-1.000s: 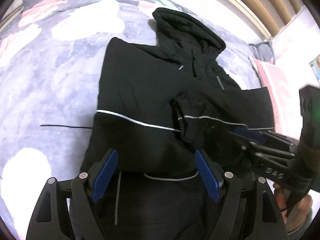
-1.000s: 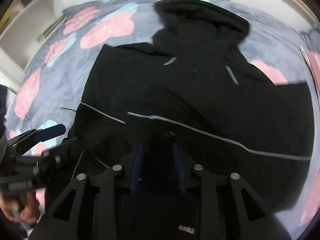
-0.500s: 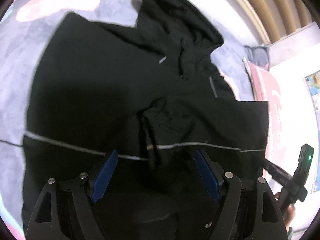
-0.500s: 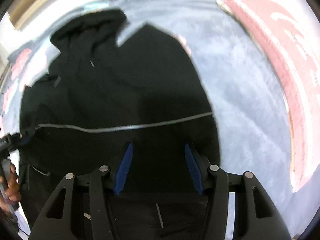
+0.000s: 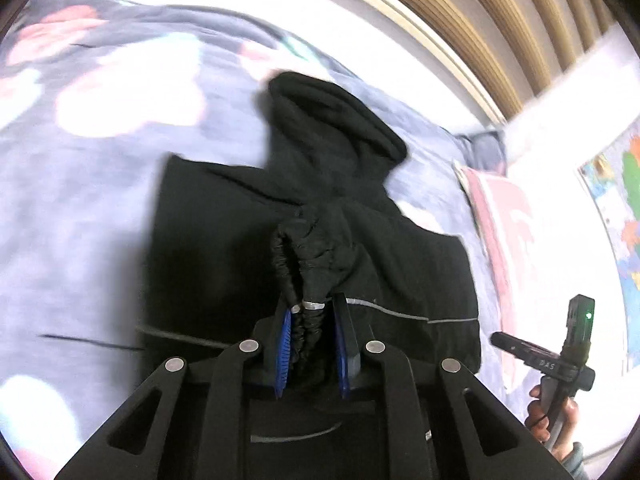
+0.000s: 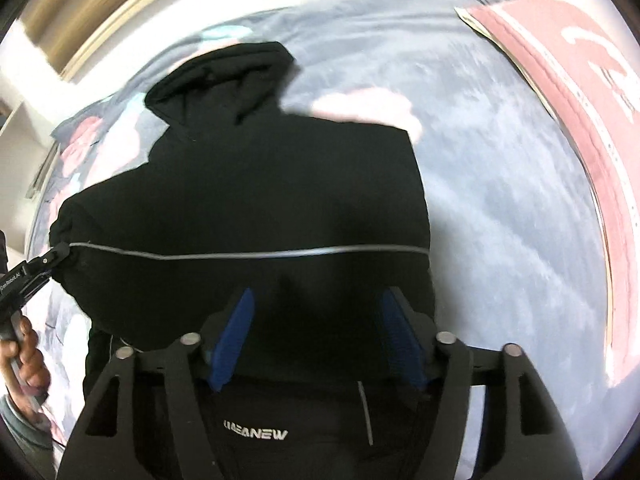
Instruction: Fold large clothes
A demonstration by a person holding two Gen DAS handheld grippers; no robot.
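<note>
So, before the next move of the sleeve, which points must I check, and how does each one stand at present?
1. Left gripper shut on the sleeve cuff: ok.
2. Right gripper open, holding nothing: ok.
3. Right gripper clear of the jacket: cannot tell.
4. Hood flat on the blanket: ok.
5. Right sleeve already folded in: cannot tell.

White "LINEANEW"-like print on the black jacket (image 6: 256, 216), letters partly unclear; other markings too blurred.
</note>
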